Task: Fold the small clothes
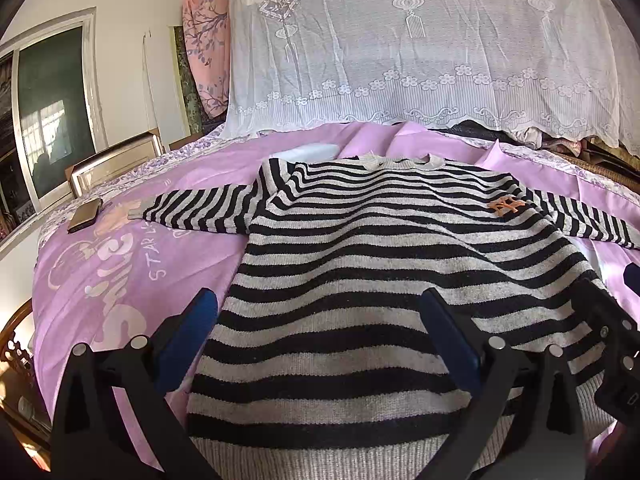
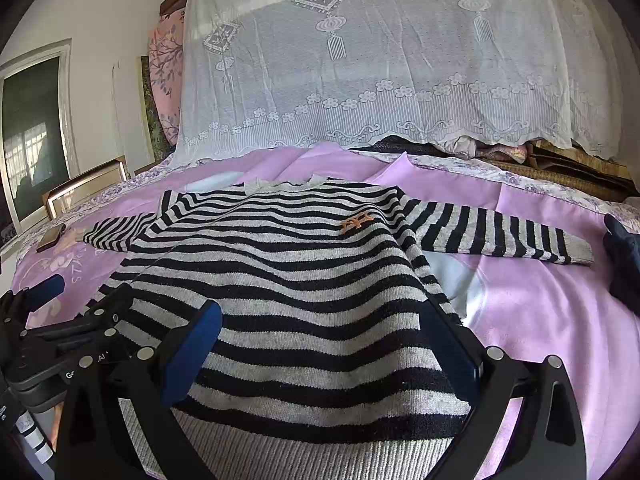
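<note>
A black-and-grey striped sweater [image 1: 360, 264] lies flat and face up on the pink bedspread [image 1: 120, 280], sleeves spread to both sides, with an orange logo [image 1: 506, 206] on the chest. My left gripper [image 1: 320, 300] is open and empty, hovering over the sweater's left hem area. My right gripper [image 2: 320, 312] is open and empty over the hem's right part of the sweater [image 2: 300, 280]. The left gripper also shows at the left edge of the right wrist view [image 2: 80, 296]. The right sleeve [image 2: 500, 236] stretches out to the right.
A phone [image 1: 84, 216] lies on the bedspread at the left, near the left sleeve cuff. A white lace cover [image 1: 420, 48] hangs over a pile behind the bed. A dark object [image 2: 624, 256] sits at the right edge. A window stands at far left.
</note>
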Available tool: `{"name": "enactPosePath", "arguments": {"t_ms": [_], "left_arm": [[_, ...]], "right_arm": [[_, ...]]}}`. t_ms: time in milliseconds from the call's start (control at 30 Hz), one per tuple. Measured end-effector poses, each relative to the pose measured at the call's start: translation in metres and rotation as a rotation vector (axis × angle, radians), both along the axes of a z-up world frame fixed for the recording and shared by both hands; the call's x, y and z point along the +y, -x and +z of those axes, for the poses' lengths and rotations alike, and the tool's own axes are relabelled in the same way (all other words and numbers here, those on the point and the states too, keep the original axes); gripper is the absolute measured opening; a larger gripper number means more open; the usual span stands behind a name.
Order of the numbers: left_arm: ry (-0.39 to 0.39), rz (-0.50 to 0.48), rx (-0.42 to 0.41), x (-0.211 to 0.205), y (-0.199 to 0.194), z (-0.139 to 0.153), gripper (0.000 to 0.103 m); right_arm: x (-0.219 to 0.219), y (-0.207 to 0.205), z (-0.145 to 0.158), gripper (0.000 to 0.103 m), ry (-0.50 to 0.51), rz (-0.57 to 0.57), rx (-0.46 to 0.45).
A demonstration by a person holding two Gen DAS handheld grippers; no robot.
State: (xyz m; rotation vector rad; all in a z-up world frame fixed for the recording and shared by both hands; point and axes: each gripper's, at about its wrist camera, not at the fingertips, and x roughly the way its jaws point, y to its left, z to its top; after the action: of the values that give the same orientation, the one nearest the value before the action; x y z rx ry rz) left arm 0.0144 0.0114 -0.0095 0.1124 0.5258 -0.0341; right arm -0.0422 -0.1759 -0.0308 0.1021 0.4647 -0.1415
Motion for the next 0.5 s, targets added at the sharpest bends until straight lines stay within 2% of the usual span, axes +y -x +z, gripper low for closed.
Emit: {"name": "enactPosePath", "arguments": {"t_ms": [500], "left_arm": [[0.000, 0.000, 0.001, -0.0001, -0.0001, 0.0001, 0.099]], "right_arm": [[-0.0003, -0.0015, -0.0019, 0.100, -0.005, 0.001, 0.006]]}}
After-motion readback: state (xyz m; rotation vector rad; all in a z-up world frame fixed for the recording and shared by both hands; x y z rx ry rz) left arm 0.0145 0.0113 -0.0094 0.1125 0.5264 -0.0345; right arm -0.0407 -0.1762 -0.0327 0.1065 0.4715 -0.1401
